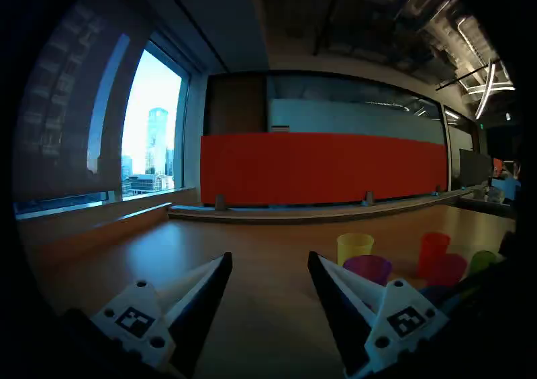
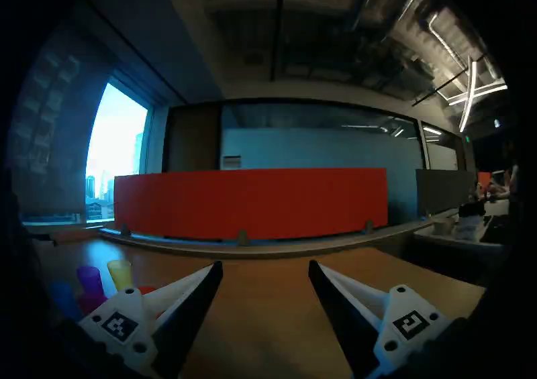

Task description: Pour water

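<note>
Several coloured plastic cups stand on the wooden table: a yellow cup (image 1: pixel 354 247), a purple cup (image 1: pixel 368 268), a red cup (image 1: pixel 433 250), a pink cup (image 1: pixel 448 269) and a green cup (image 1: pixel 482 260), all right of my left gripper (image 1: pixel 270 261). That gripper is open, low over the table, with nothing between its fingers. In the right gripper view the cups sit at far left: a yellow cup (image 2: pixel 120 273), a purple cup (image 2: pixel 89 280) and a blue cup (image 2: pixel 64 297). My right gripper (image 2: pixel 265 268) is open and holds nothing.
A long red divider panel (image 1: pixel 322 168) runs along the table's far edge. A bright window (image 1: pixel 153 141) lies to the left with a wooden ledge below. Another desk with objects (image 2: pixel 466 225) stands at the right. Bare tabletop (image 1: pixel 268 312) stretches ahead of both grippers.
</note>
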{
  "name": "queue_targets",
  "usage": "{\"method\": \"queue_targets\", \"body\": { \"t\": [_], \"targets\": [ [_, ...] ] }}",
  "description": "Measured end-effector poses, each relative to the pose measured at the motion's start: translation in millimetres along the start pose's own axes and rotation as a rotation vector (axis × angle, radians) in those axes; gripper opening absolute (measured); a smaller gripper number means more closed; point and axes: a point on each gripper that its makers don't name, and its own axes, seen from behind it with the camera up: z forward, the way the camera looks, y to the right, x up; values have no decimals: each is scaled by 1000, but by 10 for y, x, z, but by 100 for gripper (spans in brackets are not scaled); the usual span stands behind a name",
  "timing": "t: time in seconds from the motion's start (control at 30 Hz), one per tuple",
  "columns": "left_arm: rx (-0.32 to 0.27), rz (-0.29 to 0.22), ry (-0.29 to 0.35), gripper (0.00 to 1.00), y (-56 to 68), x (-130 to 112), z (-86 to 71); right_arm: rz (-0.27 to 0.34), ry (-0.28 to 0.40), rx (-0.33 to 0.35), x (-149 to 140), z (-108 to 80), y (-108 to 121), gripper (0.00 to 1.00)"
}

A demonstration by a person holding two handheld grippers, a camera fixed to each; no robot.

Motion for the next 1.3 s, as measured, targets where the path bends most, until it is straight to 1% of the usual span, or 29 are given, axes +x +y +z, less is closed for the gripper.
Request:
{"method": "queue_targets", "body": {
  "t": [0.2, 0.43, 0.87, 1.0, 1.3],
  "targets": [
    [0, 1, 0, 83, -4, 3, 1, -8, 3, 5, -96, 20, 9, 99],
    [0, 0, 0, 83, -4, 6, 3, -11, -25, 2, -267, 27, 25, 99],
    [0, 0, 0, 83, -4, 4, 3, 1, -67, -9, -469, 28, 64, 99],
    [0, 0, 0, 83, -4, 5, 4, -1, -84, -17, -508, 34, 90, 99],
    [0, 0, 0, 83, -2, 5, 2, -17, -97, -23, -534, 48, 103, 99]
  ]
}}
